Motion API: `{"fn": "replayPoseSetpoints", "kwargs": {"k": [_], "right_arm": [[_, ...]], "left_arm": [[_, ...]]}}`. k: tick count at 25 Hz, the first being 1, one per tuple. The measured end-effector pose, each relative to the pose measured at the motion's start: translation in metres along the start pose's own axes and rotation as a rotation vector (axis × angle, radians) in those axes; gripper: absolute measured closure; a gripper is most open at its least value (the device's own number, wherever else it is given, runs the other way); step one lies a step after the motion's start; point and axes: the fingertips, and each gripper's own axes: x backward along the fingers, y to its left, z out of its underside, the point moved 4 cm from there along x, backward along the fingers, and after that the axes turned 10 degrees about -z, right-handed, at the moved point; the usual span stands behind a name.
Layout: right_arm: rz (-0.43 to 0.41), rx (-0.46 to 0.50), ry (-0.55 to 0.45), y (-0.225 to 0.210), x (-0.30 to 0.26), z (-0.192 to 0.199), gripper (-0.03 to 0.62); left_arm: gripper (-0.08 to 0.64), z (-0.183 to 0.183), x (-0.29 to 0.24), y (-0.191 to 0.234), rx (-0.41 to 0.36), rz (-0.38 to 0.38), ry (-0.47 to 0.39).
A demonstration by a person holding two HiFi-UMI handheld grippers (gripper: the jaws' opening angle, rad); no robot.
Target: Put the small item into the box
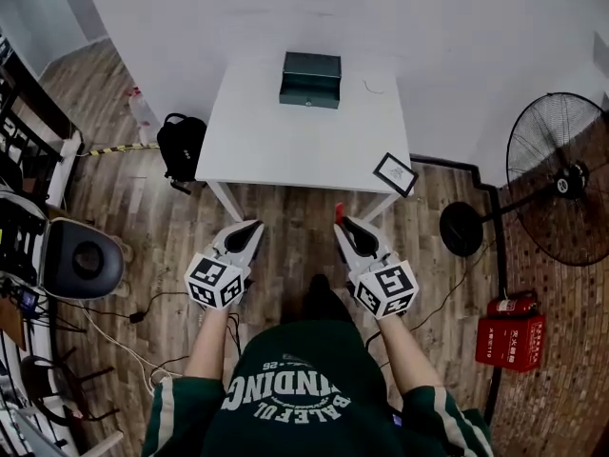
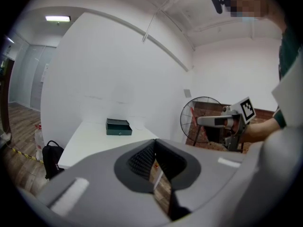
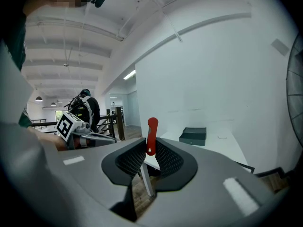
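Red item (image 3: 151,135) is clamped btwn right gripper (image 3: 150,151) jaws, sticking up past tips. Left gripper (image 2: 155,161) is closed, empty. Box (image 1: 310,79) is seen at 12 o'clock on table (image 1: 257,136).

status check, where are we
Left gripper shut, empty. Right gripper shut on red item. Box at far edge of table, nothing in the way.

A white square table (image 1: 285,131) stands against the wall. A dark green metal box (image 1: 310,79) sits at its far edge. A thin little wire (image 1: 373,87) lies just beside the box. A small black-framed card (image 1: 394,174) lies on the near right corner.
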Motion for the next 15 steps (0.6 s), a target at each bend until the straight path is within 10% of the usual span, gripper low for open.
{"fn": "replayPoseSetpoints", "kwargs": {"k": [15], "right_arm": [[-0.041,-0.037,0.047,-0.138,-0.118,-0.016,0.528]], "left_arm": [[0.508,-0.035,-0.15,0.067,0.029,-0.028,0.04]]}}
